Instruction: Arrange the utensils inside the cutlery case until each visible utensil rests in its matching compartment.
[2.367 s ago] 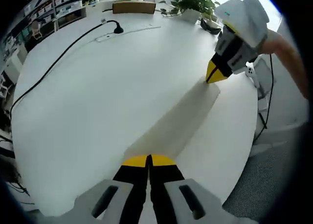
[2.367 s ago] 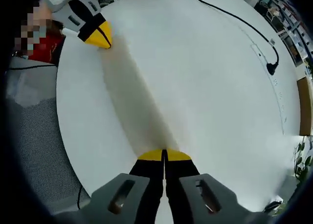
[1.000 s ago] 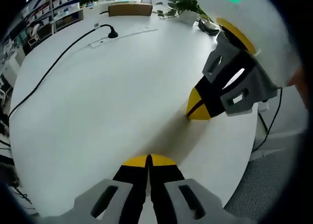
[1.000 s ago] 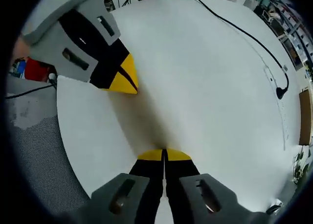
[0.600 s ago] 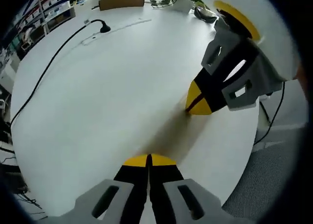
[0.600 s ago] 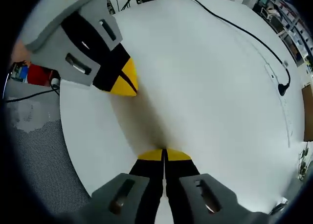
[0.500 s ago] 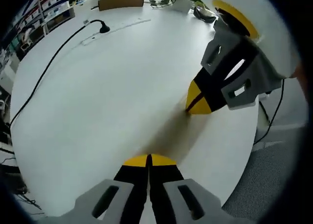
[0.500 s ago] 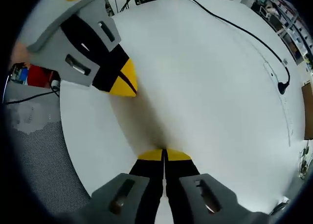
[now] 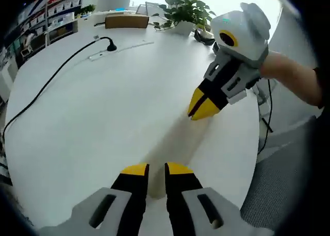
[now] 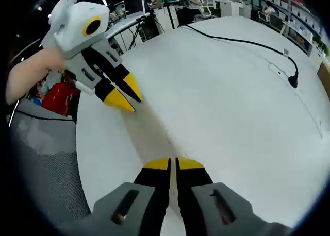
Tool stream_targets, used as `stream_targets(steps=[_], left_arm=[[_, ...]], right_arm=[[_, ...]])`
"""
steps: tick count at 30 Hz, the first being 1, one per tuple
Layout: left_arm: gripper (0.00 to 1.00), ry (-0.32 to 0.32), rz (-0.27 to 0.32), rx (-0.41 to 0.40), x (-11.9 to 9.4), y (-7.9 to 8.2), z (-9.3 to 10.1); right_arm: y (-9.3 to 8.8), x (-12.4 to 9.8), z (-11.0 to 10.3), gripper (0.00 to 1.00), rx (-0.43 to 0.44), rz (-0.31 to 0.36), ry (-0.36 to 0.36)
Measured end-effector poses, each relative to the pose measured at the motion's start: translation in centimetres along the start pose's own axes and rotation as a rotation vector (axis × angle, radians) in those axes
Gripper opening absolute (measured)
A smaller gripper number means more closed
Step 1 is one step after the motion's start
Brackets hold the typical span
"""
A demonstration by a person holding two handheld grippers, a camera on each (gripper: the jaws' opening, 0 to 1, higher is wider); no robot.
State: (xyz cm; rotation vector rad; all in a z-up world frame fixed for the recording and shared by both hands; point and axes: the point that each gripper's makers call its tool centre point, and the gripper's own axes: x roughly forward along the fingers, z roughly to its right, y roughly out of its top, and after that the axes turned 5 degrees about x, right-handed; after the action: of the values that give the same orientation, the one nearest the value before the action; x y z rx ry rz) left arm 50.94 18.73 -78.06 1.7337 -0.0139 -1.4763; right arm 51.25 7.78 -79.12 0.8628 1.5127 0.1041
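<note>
Where the cutlery case and its utensils lie, you cannot tell from either view. What you have before you is the bare white top of the round bench [image 9: 98,112], with both grippers poised over its near edge.

Your left gripper [image 9: 157,169] is released: its yellow tips stand a little apart with a clear gap between them, and nothing sits in that gap. From the right gripper view you see the same left gripper [image 10: 125,94] coming in from the left, its two tips spread, just above the bench near the rim, with your hand [image 10: 28,76] behind it.

Your right gripper [image 10: 173,164] is clenched on nothing, with only a thin slit between its tips. In the left gripper view the right gripper [image 9: 198,110] comes in from the right with its yellow tips together, pointing down at the bench, and your arm [image 9: 291,79] trails off behind it.

Further out, a black cable [image 9: 56,73] curves across the bench to a plug beside a white power strip [image 9: 121,46]. At the far edge stand a brown box [image 9: 126,21] and a potted plant [image 9: 188,12]. A grey mesh chair [image 9: 278,187] sits just off the bench, and a red object [image 10: 59,99] lies beyond the rim, behind the left gripper.
</note>
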Motion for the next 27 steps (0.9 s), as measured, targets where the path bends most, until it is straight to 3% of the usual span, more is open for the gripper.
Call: stream_targets(steps=[2, 3, 6, 9, 17, 20, 25, 26, 27], left_arm=[[0.26, 0.049, -0.004, 0.101, -0.3, -0.1, -0.7], [0.28, 0.040, -0.008, 0.132, -0.3, -0.3, -0.5], [0.43, 0.043, -0.004, 0.239, 0.2, -0.5, -0.2], [0.54, 0.014, -0.045, 0.268, 1.0, -1.5, 0.5], [0.62, -0.023, -0.064, 0.286, 2.6, -2.4, 1.4], [0.59, -0.032, -0.066, 0.296, 2.8, -2.6, 1.6], [0.49, -0.030, -0.087, 0.316, 2.9, -3.2, 1.8], [0.43, -0.034, -0.100, 0.332, 2.9, -3.5, 1.9], [0.43, -0.063, -0.098, 0.360, 2.8, -3.7, 2.3]], right_arm=[[-0.4, -0.8, -0.3, 0.29, -0.070, 0.005, 0.026], [-0.6, -1.2, -0.4, 0.36, -0.111, 0.002, 0.031], [-1.7, -1.8, -0.2, 0.50, -0.327, -0.042, 0.022], [-3.2, -1.6, 0.4, 0.62, -0.382, -0.112, -0.004], [-4.4, -0.2, 0.6, 0.56, -0.387, -0.157, 0.028], [-4.4, 0.1, 0.2, 0.53, -0.369, -0.165, 0.046], [-5.0, 0.3, 0.6, 0.47, -0.438, -0.206, 0.007], [-5.0, 0.3, 0.7, 0.44, -0.434, -0.208, 0.001], [-5.0, 0.2, 0.6, 0.40, -0.430, -0.212, -0.001]])
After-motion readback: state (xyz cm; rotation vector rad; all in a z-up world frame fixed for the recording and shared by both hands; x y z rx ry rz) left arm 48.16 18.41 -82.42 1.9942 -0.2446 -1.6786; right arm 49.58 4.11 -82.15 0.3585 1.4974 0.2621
